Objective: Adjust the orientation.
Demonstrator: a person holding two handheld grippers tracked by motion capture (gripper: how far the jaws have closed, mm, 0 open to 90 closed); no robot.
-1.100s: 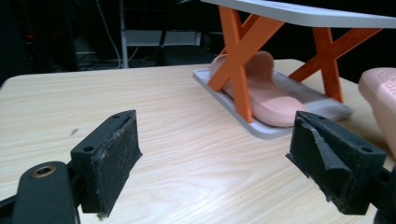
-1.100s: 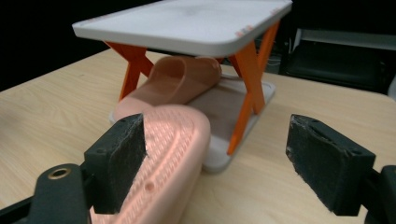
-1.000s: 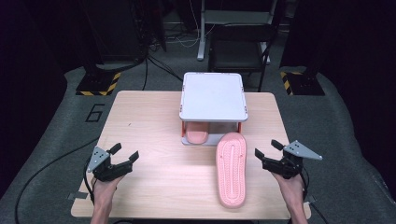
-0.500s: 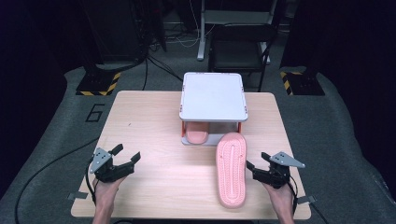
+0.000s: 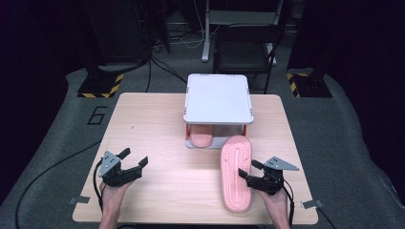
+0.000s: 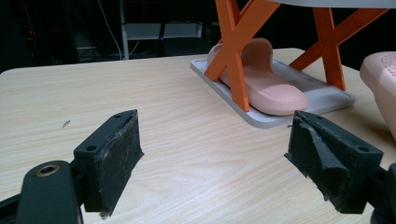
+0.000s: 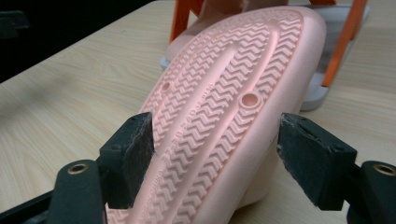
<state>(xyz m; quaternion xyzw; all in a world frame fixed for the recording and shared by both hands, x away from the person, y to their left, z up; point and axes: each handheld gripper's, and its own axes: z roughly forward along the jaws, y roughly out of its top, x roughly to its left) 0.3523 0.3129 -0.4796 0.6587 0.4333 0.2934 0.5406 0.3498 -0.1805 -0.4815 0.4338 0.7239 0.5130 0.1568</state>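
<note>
The upturned slipper (image 5: 236,174) lay sole-up on the right half of the table (image 5: 157,129), its toe end near the front edge of the rack's base tray and its heel end toward the person's side. In the right gripper view the zigzag tread of that slipper (image 7: 219,116) ran up between the two black jaws, which stood wide apart on either side of it; whether either pad touched the rubber could not be told.

The table, pale wood, carried everything else. At its far middle stood the small rack (image 5: 218,98), a white flat top on orange crossed legs (image 6: 236,56) over a grey base tray (image 6: 322,100). On that tray, under the top, sat the second slipper (image 5: 203,139), right way up; the left gripper view showed it (image 6: 261,77) lying between the orange legs.

The right gripper (image 5: 251,172) was held low at the slipper's right edge, near its middle, jaws spread, the grey three-cornered plate above it. The right hand (image 5: 277,207) came in from the bottom edge.

The left gripper (image 5: 133,160) hovered over the bare left part of the table, well apart from both slippers and the rack, jaws spread and holding nothing. In its own view the left gripper (image 6: 215,154) showed only tabletop between the pads. The left hand (image 5: 113,202) gripped it from below.
</note>
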